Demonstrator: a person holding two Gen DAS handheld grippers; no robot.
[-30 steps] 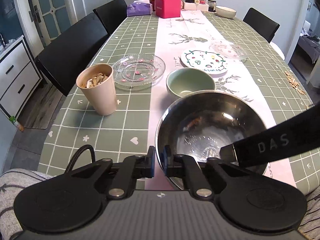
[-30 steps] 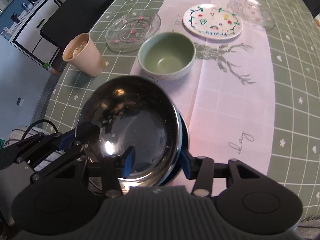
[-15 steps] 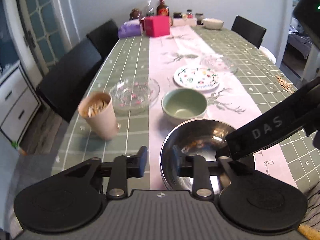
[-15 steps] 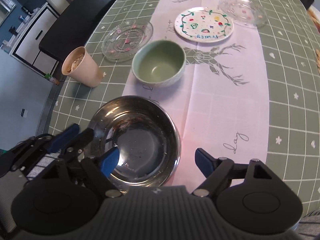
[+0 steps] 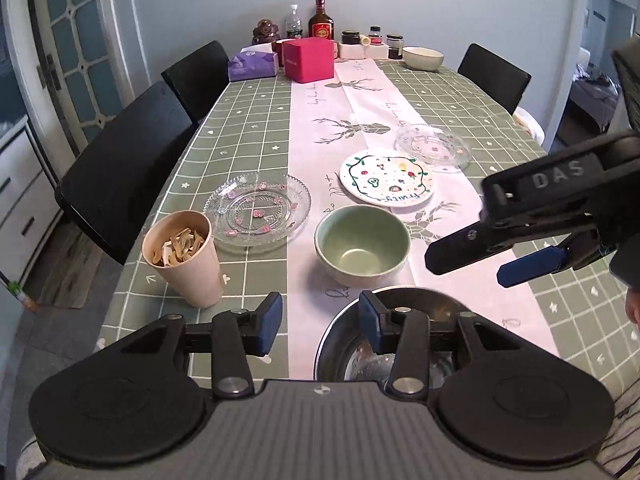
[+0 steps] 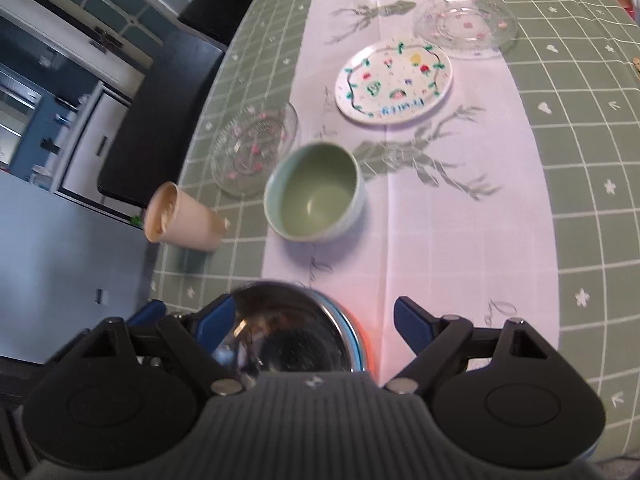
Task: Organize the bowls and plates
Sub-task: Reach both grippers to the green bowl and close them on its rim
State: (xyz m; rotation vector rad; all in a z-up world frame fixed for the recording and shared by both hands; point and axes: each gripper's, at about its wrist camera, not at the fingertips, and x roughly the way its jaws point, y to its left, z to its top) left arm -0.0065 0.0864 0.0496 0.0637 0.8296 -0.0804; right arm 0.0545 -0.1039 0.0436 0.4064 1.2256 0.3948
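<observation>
A steel bowl (image 5: 404, 312) (image 6: 288, 332) sits on the pink runner at the table's near edge, with a blue edge showing under its rim. My left gripper (image 5: 319, 324) hangs just above it with its jaws opening; the bowl's left rim shows in the gap and neither pad presses on it. My right gripper (image 6: 312, 318) (image 5: 480, 264) stands wide open, above and to the right of the bowl. Beyond lie a green bowl (image 5: 362, 244) (image 6: 316, 196), a painted plate (image 5: 386, 178) (image 6: 394, 82) and two glass plates (image 5: 258, 210) (image 5: 432, 146).
A beige cup (image 5: 184, 256) of scraps stands left of the green bowl. A pink box (image 5: 308, 60), a purple tissue pack, bottles, jars and a cream bowl (image 5: 423, 58) crowd the far end of the table. Black chairs (image 5: 120, 168) line the left side.
Both grippers were shut on the steel bowl's rim and have let go. The left one opened and rose. The right one opened wide and drew away to the right.
</observation>
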